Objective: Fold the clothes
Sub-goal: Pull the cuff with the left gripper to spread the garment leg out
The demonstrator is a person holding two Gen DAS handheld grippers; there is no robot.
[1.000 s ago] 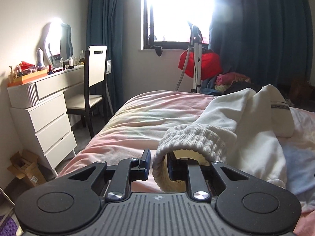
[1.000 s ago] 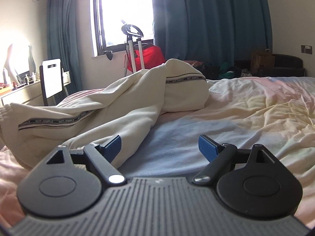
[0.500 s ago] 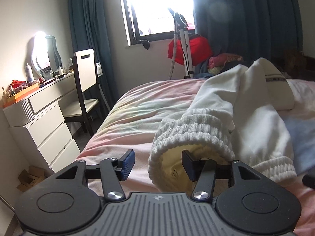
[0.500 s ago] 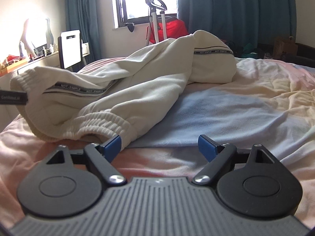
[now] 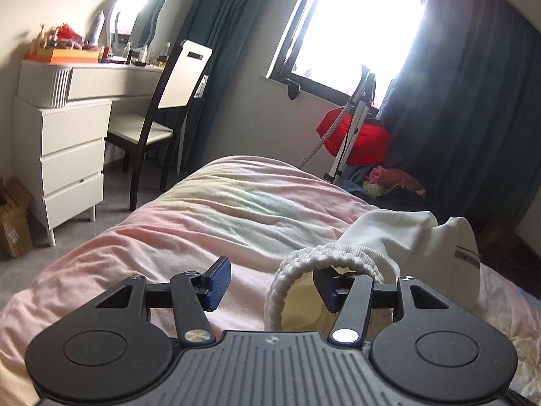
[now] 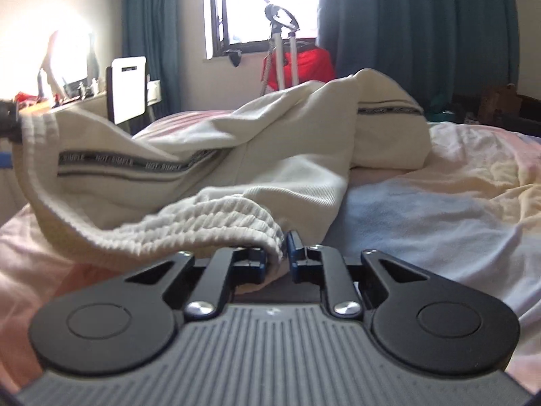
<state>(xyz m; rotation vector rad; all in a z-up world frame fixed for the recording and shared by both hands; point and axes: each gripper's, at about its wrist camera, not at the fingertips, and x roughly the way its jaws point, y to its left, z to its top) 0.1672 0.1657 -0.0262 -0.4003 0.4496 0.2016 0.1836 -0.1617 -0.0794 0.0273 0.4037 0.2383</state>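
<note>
Cream trousers (image 6: 277, 155) with a grey lettered stripe lie bunched across the bed (image 6: 456, 203). My right gripper (image 6: 279, 257) is closing, and its blue pads pinch the ribbed cuff (image 6: 216, 220) of the near leg. In the left wrist view the other ribbed cuff (image 5: 324, 253) loops around my left gripper's right finger, its rim standing between the two fingers. My left gripper (image 5: 272, 286) is open, the left pad clear of the cloth. The rest of the trousers (image 5: 422, 230) trails off to the right.
The bed carries a pink and pastel duvet (image 5: 219, 209). Left of the bed stand a white dresser (image 5: 67, 142), a chair (image 5: 169, 101) and a cardboard box (image 5: 13, 223). A steamer stand (image 5: 351, 135) and a red bag (image 5: 368, 145) are under the window, with dark curtains beside it.
My left gripper, shut on a cuff a second ago, has opened and rolled, leaving the cuff around one finger. My right gripper moved up to the near cuff and closed on it.
</note>
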